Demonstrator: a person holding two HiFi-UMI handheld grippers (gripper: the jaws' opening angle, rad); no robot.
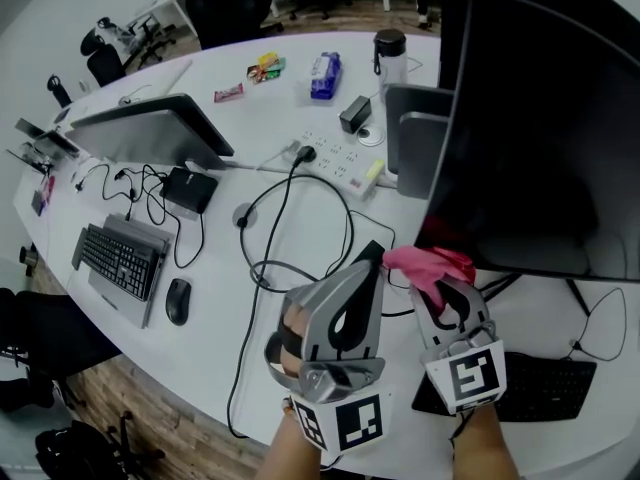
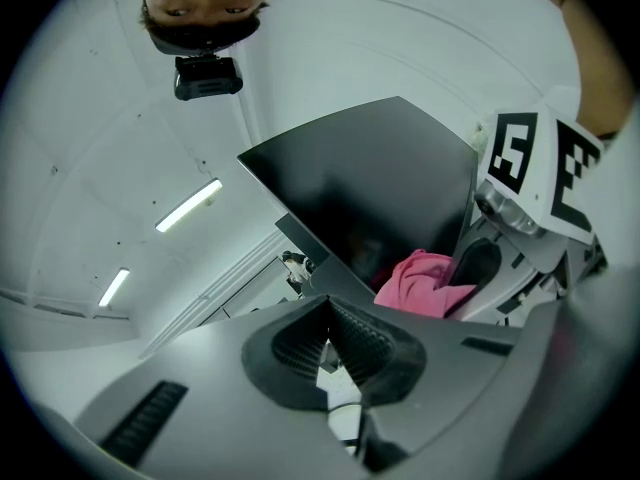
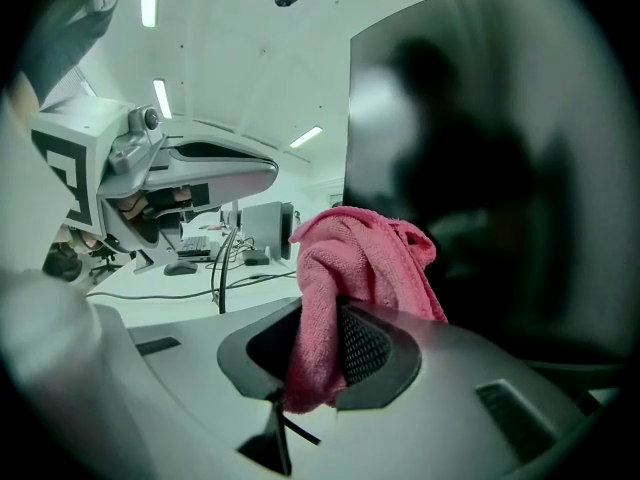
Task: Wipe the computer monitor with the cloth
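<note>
A large black monitor (image 1: 540,138) stands at the right of the white desk, its screen dark. A pink cloth (image 1: 430,265) bunches up just below the screen's lower left corner, and my right gripper (image 1: 442,286) is shut on it. In the right gripper view the cloth (image 3: 350,258) hangs between the pads, close to the monitor (image 3: 480,168). My left gripper (image 1: 372,258) is beside it on the left, shut and holding nothing. Seen from the left gripper view, its pads (image 2: 350,333) meet, with the cloth (image 2: 415,283) and monitor (image 2: 380,188) ahead.
A black keyboard (image 1: 540,388) lies under the monitor stand. Looped black cables (image 1: 290,238) and a power strip (image 1: 340,158) lie on the desk ahead. A second monitor (image 1: 150,133), keyboard (image 1: 120,258) and mouse (image 1: 177,300) sit left. A bottle (image 1: 390,53) stands at the back.
</note>
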